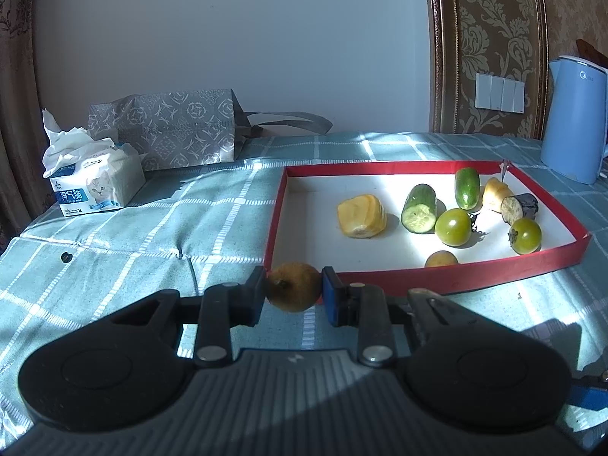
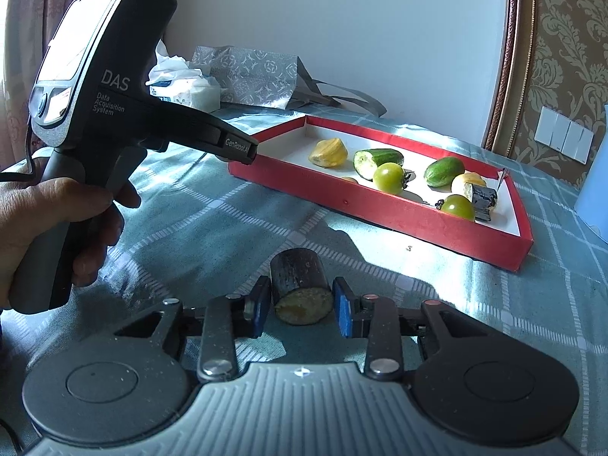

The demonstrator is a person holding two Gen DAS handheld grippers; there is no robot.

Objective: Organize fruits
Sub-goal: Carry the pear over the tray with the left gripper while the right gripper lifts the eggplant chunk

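Note:
My left gripper [image 1: 293,292] is shut on a small round yellow-brown fruit [image 1: 292,289], held just in front of the near left corner of the red tray [image 1: 475,275]. Inside the tray lie two green tomatoes [image 1: 453,227], a cut cucumber [image 1: 419,209], a small whole cucumber [image 1: 467,188], two yellow chunks [image 1: 361,216], an eggplant piece [image 1: 518,207] and a small yellow fruit [image 1: 440,259]. In the right wrist view my right gripper [image 2: 302,306] is shut on a dark cut eggplant piece [image 2: 300,285] resting on the cloth, in front of the red tray [image 2: 380,205].
A teal checked cloth [image 1: 152,235] covers the table. A tissue pack [image 1: 95,186] and a grey patterned bag [image 1: 171,133] stand at the back left, a blue kettle [image 1: 573,121] at the back right. A person's hand [image 2: 57,228] holds the left gripper's handle [image 2: 95,87].

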